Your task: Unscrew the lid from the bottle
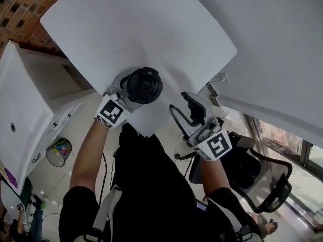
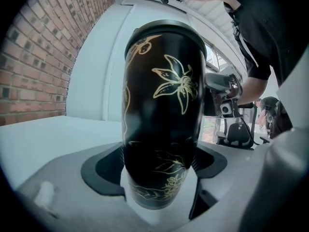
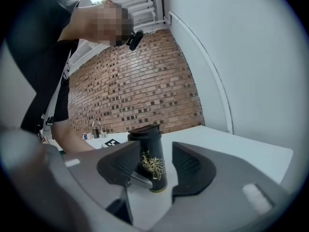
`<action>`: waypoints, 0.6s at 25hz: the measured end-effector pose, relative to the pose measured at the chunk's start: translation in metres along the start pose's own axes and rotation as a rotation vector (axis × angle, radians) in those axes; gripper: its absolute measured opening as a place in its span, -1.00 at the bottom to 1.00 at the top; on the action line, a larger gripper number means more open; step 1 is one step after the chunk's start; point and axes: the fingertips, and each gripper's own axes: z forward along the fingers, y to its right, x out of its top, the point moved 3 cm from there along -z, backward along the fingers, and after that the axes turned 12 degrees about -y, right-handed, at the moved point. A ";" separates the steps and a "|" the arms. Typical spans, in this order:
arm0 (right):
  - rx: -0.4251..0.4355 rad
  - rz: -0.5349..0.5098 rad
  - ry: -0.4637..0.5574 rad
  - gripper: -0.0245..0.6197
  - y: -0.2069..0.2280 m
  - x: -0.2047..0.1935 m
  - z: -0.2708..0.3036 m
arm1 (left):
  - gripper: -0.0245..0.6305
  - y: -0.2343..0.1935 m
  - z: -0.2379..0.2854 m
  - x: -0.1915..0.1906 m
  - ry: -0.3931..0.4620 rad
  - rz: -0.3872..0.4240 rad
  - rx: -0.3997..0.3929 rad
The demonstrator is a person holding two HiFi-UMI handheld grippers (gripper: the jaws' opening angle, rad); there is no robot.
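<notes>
A black bottle with gold flower drawings stands upright near the front edge of the white table. Its black lid sits on top. My left gripper is shut on the bottle's lower body; in the left gripper view the dark pads press both sides of the bottle. My right gripper hovers to the right of the bottle, past the table's edge. Its jaws stand open with nothing between them. In the right gripper view the bottle shows some way beyond the gap between the jaws.
A white cabinet stands left of the table, with a wire basket on the floor beside it. A black office chair is at the lower right. A brick wall is at the far left and a white panel at the upper right.
</notes>
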 end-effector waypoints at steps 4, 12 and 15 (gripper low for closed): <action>0.017 -0.026 -0.018 0.24 -0.011 0.004 0.019 | 0.27 0.002 0.000 0.001 0.008 0.007 -0.025; 0.049 -0.061 0.041 0.45 -0.029 0.013 0.071 | 0.26 0.002 0.001 0.000 0.010 0.003 -0.025; 0.045 -0.077 0.062 0.49 -0.034 0.017 0.082 | 0.26 0.002 0.002 0.000 0.007 0.001 -0.024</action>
